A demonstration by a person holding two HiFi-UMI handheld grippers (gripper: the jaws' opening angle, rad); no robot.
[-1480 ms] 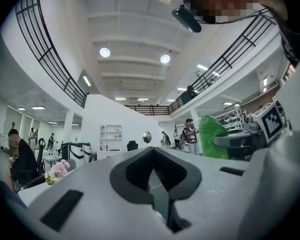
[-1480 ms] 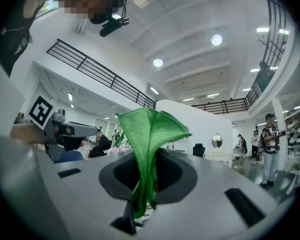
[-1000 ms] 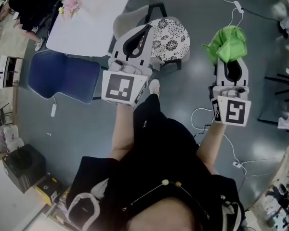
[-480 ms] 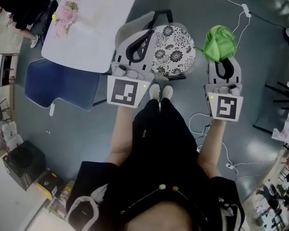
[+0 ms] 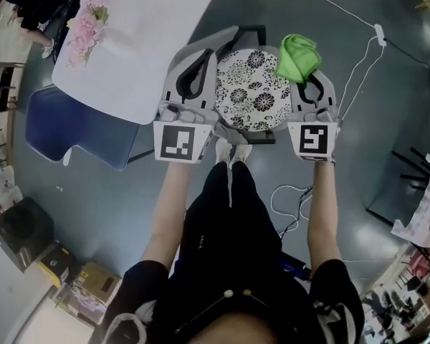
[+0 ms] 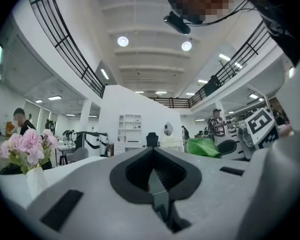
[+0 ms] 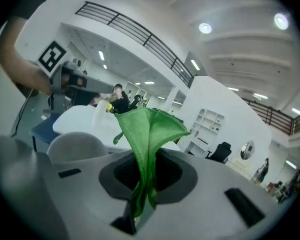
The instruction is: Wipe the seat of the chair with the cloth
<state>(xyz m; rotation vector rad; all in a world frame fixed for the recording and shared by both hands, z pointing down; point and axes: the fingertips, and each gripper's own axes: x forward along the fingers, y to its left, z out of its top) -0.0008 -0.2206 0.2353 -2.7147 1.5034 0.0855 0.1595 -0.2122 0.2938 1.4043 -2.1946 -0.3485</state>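
Observation:
The chair's round seat (image 5: 252,90) has a black-and-white flower pattern and stands just in front of my feet. My right gripper (image 5: 309,77) is at the seat's right edge, shut on a green cloth (image 5: 297,57) that bunches over the seat's far right rim. In the right gripper view the cloth (image 7: 147,134) stands up out of the shut right gripper (image 7: 142,159). My left gripper (image 5: 203,57) is at the seat's left side over the grey chair back (image 5: 178,56), shut with nothing in it; the left gripper view shows its jaws meeting (image 6: 152,154).
A white table (image 5: 143,49) with a vase of pink flowers (image 5: 82,27) stands left of the chair, a blue chair (image 5: 50,124) beside it. White cables (image 5: 290,199) lie on the grey floor at right. Boxes (image 5: 21,228) sit at lower left.
Both grippers have come in toward the chair. The right one carried the green cloth left, from beside the chair to over the seat's right rim. The left gripper stays shut.

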